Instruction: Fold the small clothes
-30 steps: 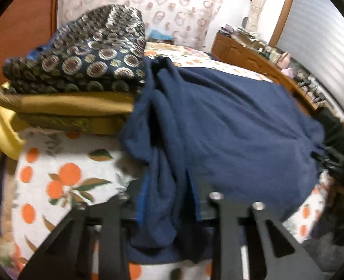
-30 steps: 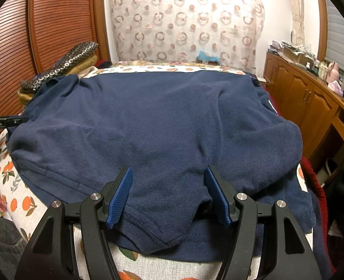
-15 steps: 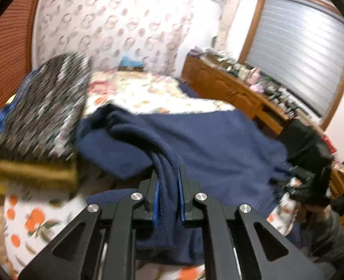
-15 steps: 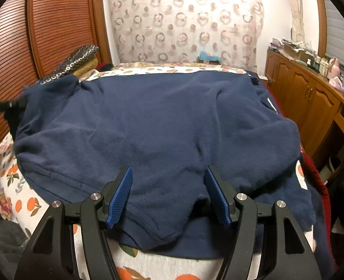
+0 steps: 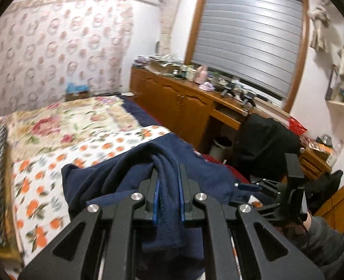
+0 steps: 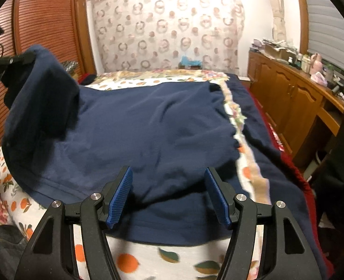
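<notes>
Gripping a bunched fold of the navy garment point(image 5: 167, 186), the left gripper point(image 5: 168, 200) has its blue-lined jaws pressed together on the cloth; a tail of fabric hangs down between the black finger arms toward the camera. Seen from the right wrist, that pinched edge stands raised at the far left, lifted clear of the bed, with the cloth draping down from it.

Rest of the navy garment lies spread on the orange-print bedsheet point(image 6: 130, 263), covering most of the near half of the bed. Its near hem runs just past the right gripper point(image 6: 167, 196).

Right gripper: jaws wide apart, blue ribbed pads point(image 6: 120, 193) bare. They straddle the garment near its hem without pinching it; whether they touch the cloth, cannot tell.

Wooden cabinet point(image 6: 295, 98) runs along the right wall, its top crowded with small items. Patterned curtain point(image 6: 169, 23) hangs on the far wall. Louvred wooden door point(image 6: 43, 14) at far left.
</notes>
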Demonstrator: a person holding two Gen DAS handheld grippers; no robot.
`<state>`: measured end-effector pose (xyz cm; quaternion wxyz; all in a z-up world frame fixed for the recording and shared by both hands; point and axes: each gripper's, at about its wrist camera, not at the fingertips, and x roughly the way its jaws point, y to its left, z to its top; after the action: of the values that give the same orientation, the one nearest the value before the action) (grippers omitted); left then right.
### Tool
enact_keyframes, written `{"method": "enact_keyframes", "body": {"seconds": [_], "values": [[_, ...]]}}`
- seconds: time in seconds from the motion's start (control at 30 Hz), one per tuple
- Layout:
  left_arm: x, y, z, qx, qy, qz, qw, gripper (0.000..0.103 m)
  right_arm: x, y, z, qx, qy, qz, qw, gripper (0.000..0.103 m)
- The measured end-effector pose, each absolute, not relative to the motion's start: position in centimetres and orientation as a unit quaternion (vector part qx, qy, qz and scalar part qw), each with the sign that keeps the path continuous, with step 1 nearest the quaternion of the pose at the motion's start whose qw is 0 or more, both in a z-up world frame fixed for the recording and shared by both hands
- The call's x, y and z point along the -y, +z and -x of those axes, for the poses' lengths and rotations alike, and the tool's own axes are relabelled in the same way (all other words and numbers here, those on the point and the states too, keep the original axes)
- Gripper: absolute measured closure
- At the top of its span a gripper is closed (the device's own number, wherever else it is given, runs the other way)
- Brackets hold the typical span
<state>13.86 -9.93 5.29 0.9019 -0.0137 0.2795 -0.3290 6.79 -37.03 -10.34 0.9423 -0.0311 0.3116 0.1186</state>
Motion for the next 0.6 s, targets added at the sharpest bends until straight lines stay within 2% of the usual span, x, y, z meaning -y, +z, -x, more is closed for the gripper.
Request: {"method": "enact_keyframes", "body": {"seconds": [0.27,0.37,0.43,0.47,0.5,0.6], "values": [[15.6,7.0,-16.0,-0.287,-0.343,-0.015,0.894,0.094,38.8,-10.0,-6.2,-0.309,0.110,0.018,0.944,0.038],[17.0,6.1,-16.3,-0.316,-0.352,-0.028,0.881,0.089,39.2,-9.7,-6.1,-0.306,0.111,0.016,0.945,0.038],[17.4,5.6,-16.0,-0.322,-0.356,-0.039,0.877,0.078,39.4,-9.6,-6.1,-0.306,0.111,0.015,0.946,0.038],[17.4,5.5,-15.8,-0.322,-0.357,-0.043,0.876,0.063,39.5,-9.5,-6.2,-0.306,0.110,0.015,0.946,0.038],[17.3,5.4,-15.6,-0.323,-0.358,-0.047,0.875,0.056,39.6,-9.5,-6.3,-0.305,0.109,0.015,0.946,0.038],[16.8,5.3,-15.2,-0.325,-0.353,-0.057,0.875,0.054,39.7,-9.4,-6.4,-0.305,0.105,0.014,0.947,0.038]]}}
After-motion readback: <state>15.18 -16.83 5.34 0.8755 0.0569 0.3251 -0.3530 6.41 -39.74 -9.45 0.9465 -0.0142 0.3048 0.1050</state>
